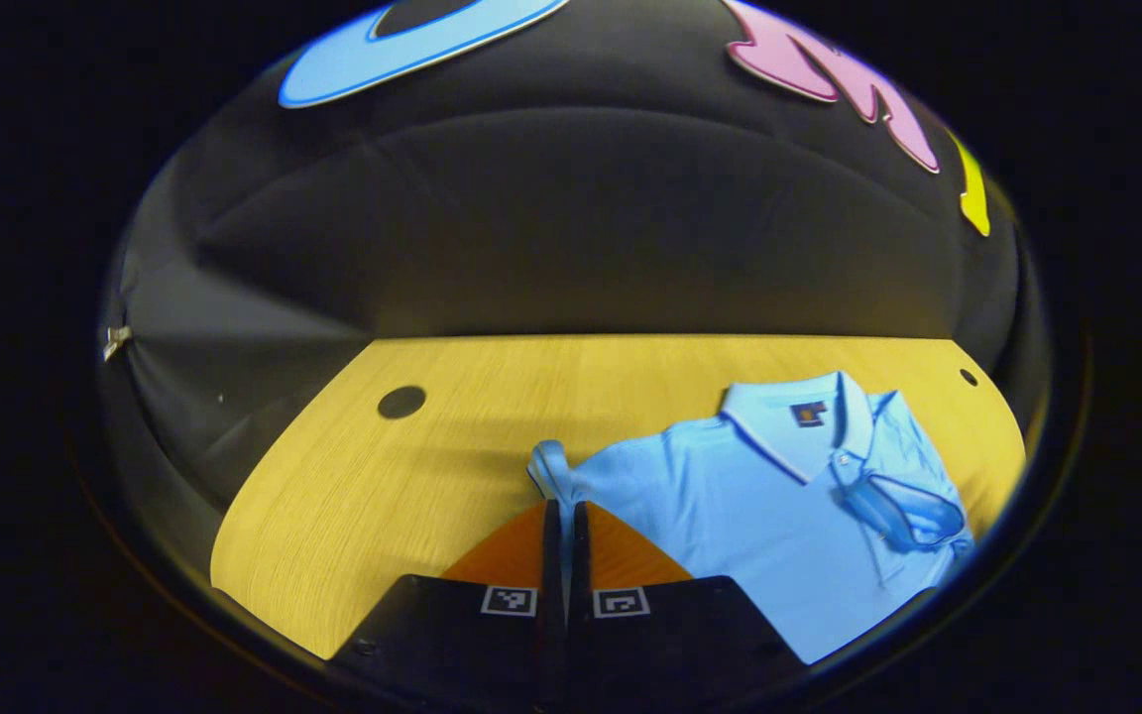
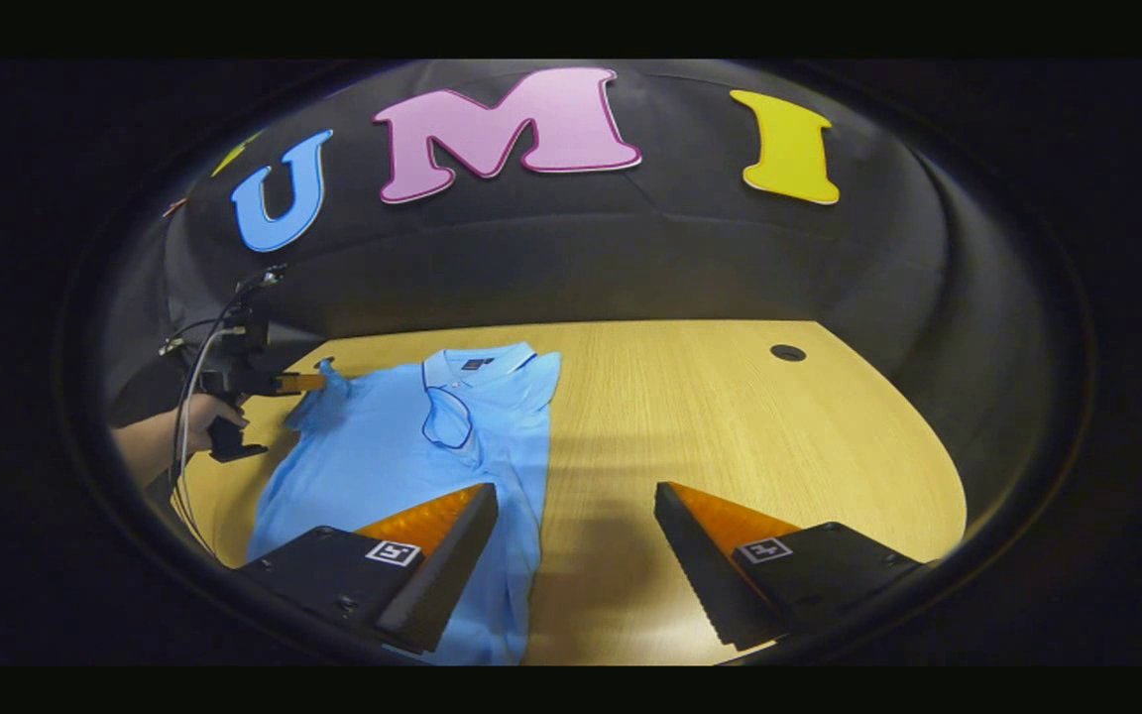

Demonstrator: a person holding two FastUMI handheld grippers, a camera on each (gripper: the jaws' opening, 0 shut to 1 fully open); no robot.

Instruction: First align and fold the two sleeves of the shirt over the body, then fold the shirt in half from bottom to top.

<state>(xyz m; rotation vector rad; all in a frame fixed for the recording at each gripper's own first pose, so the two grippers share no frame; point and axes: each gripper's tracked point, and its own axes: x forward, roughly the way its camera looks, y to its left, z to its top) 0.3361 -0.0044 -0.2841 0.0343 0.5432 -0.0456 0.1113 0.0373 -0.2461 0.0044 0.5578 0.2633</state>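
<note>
A light blue polo shirt [image 1: 730,496] lies face up on the wooden table [image 1: 353,496], collar toward the far wall. One sleeve [image 1: 903,508] lies folded over the chest. My left gripper [image 1: 563,516] is shut on the other sleeve [image 1: 549,464], whose cuff bunches up just past the fingertips. In the right gripper view the shirt [image 2: 393,456] lies at the left, with the left gripper [image 2: 279,382] and the hand [image 2: 196,416] holding it pinching the sleeve [image 2: 328,392]. My right gripper [image 2: 576,540] stands open over the shirt's near edge and bare table, holding nothing.
The table [image 2: 749,436] has a round cable hole [image 2: 787,352] at its far right and another hole [image 1: 401,402] on the left side. Black cloth walls close in behind the table. Cables [image 2: 189,397] hang from the left gripper.
</note>
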